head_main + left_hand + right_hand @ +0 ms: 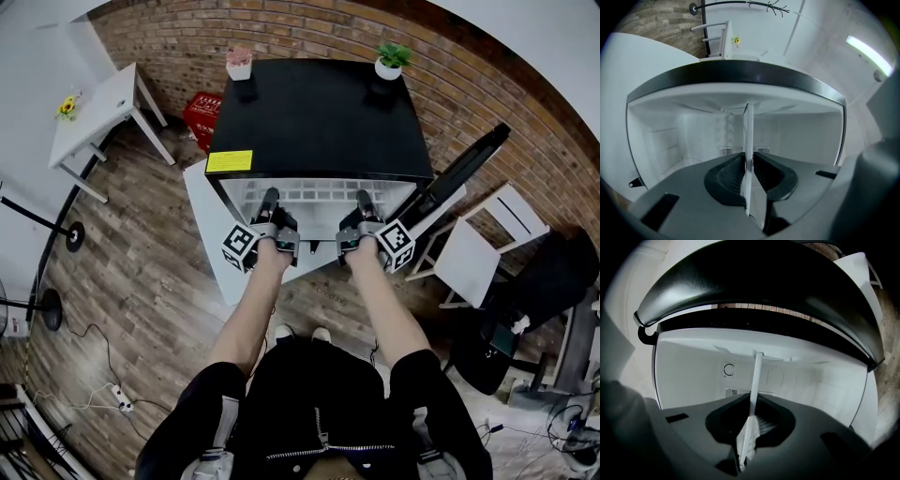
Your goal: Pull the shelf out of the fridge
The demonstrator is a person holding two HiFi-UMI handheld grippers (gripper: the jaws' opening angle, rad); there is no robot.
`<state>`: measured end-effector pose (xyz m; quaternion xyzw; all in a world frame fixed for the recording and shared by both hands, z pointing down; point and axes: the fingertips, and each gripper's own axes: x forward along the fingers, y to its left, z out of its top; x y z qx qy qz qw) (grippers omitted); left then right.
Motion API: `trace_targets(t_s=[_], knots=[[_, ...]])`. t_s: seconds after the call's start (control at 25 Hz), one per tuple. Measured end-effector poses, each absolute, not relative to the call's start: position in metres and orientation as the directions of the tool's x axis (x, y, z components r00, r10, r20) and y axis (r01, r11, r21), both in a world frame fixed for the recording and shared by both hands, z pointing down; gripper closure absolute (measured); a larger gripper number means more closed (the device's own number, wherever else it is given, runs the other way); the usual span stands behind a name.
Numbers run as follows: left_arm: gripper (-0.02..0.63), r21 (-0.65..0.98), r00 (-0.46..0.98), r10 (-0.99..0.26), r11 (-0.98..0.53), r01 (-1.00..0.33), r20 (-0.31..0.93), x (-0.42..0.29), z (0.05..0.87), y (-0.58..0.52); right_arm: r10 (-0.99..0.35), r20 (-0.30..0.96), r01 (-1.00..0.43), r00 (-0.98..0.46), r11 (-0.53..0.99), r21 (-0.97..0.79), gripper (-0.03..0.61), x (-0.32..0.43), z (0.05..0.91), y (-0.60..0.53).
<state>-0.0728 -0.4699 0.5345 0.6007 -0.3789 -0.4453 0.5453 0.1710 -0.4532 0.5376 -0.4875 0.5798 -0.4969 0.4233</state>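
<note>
Where the black mini fridge (314, 117) stands open toward the person, its white wire shelf (314, 195) sits just inside the opening, front edge facing out. The left gripper (269, 199) and the right gripper (366, 199) both reach level into the fridge, well apart. Each one's jaws are pressed narrowly onto the shelf's thin front edge, seen edge-on in the gripper views. On the fridge top stand a pink-flowered pot (239, 63) and a green potted plant (392, 58). A red crate (202, 114) and a white side table (94, 112) stand to the left, by the brick wall (187, 42).
</note>
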Motion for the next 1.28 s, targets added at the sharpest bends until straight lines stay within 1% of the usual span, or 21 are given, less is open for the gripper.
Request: trace_targets(t_s=[0.12,0.32,1.28], knots=[[0.569,0.994,0.317,-0.942,-0.102,0.038,-0.109,-0.072,0.538,-0.467,-0.985,-0.007,-0.145,-0.17,0.032,-0.989,0.548,0.172,0.539,-0.451],[0.573,0.995,0.321,-0.941,-0.097,0.034,-0.103,-0.072,0.539,-0.462,-0.985,-0.009,-0.143,-0.173,0.034,-0.989,0.548,0.171,0.539,-0.445],[0.577,0.997,0.314,-0.947,-0.07,0.021,-0.073,-0.075,0.54,-0.429,-0.975,-0.013,-0.128,-0.22,0.042,-0.991,0.548,0.167,0.538,-0.414]])
